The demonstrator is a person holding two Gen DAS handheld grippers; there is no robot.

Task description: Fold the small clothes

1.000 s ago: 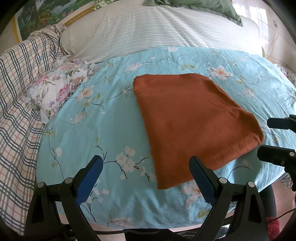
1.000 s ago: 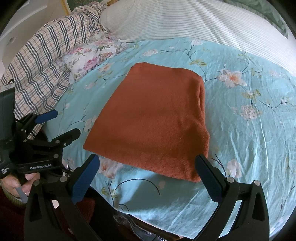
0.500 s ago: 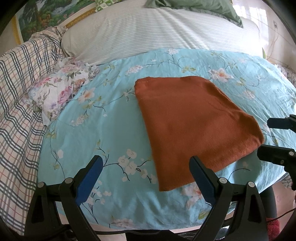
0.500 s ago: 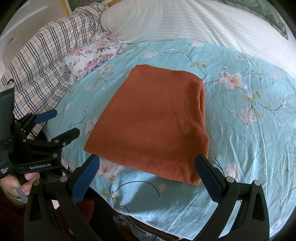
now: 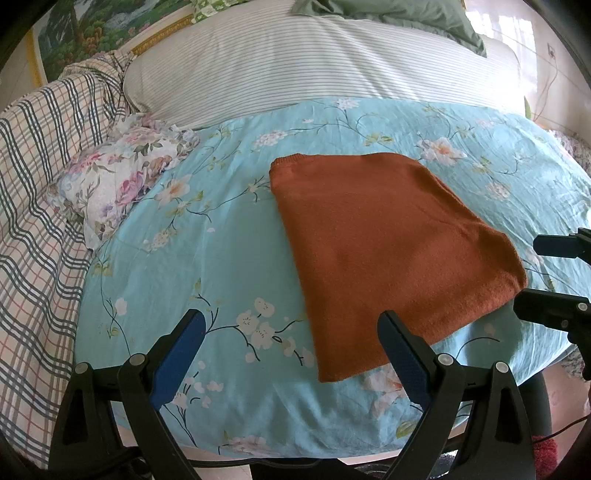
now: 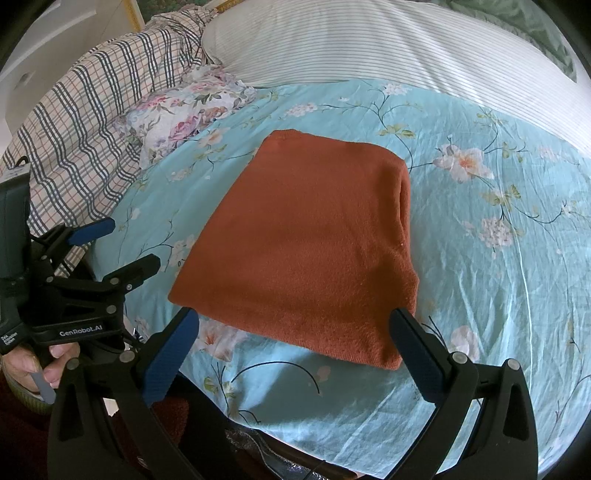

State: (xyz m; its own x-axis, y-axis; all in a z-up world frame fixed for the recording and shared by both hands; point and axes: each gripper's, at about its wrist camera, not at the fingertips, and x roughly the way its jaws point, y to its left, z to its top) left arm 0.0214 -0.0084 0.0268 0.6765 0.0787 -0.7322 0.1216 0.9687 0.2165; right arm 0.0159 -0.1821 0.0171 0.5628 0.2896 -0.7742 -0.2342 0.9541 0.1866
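Note:
A rust-orange knitted garment (image 5: 384, 243) lies folded into a neat rectangle on the light blue floral bed sheet (image 5: 207, 236). Its doubled fold runs along the right side in the right wrist view (image 6: 306, 243). My left gripper (image 5: 291, 328) hovers open over the near edge of the bed, left of the garment's near corner, holding nothing. My right gripper (image 6: 295, 325) is open too, just short of the garment's near edge, its fingers empty. The right gripper's black fingertips (image 5: 554, 247) show at the right edge of the left view; the left gripper (image 6: 122, 247), held by a hand, appears at the left of the right view.
A crumpled pink floral cloth (image 5: 118, 181) lies at the sheet's left. A plaid blanket (image 5: 40, 192) covers the far left. A striped white pillow (image 5: 314, 70) runs along the back, with a green cloth (image 5: 399, 14) above it. The bed's edge (image 5: 295, 443) is right below my grippers.
Both grippers have drawn back slightly toward the bed's near edge; the garment sits a little farther off in both views. Nothing was taken hold of or let go.

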